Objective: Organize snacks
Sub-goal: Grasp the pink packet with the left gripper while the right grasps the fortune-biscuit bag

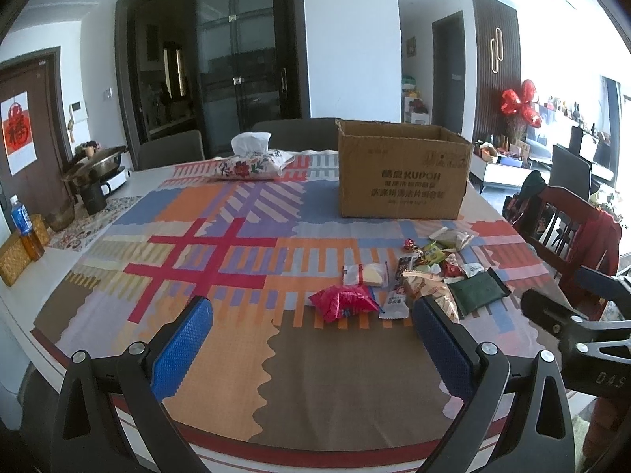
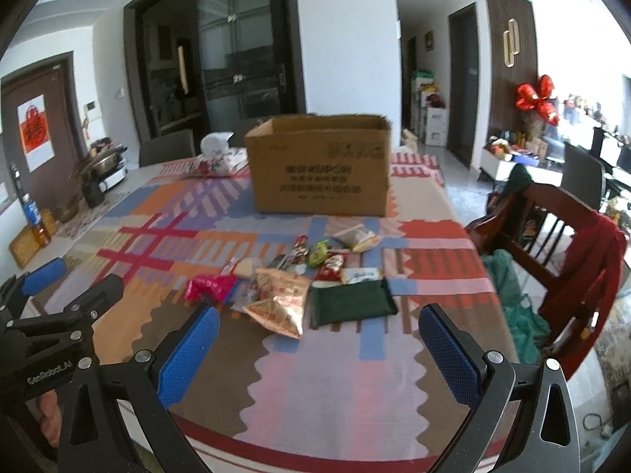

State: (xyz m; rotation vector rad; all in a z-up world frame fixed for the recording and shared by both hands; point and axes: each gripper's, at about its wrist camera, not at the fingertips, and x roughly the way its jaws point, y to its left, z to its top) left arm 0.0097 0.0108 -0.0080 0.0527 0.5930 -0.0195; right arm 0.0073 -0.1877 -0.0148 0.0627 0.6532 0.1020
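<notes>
An open cardboard box (image 1: 402, 173) stands at the far side of the table; it also shows in the right wrist view (image 2: 321, 165). In front of it lies a pile of several snack packets: a red packet (image 1: 341, 302) (image 2: 211, 287), a dark green packet (image 1: 477, 289) (image 2: 351, 302), an orange-gold chip bag (image 2: 280, 299) and small candies (image 1: 434, 254). My left gripper (image 1: 311, 339) is open and empty, just short of the pile. My right gripper (image 2: 319, 345) is open and empty, just short of the chip bag and green packet.
A patterned cloth (image 1: 221, 244) covers the table. A floral tissue pack (image 1: 254, 165) lies at the back. A pot (image 1: 98, 165), bottles (image 1: 25, 228) and a woven box (image 1: 14, 262) stand at the left edge. A wooden chair (image 2: 552, 244) with red clothing stands to the right.
</notes>
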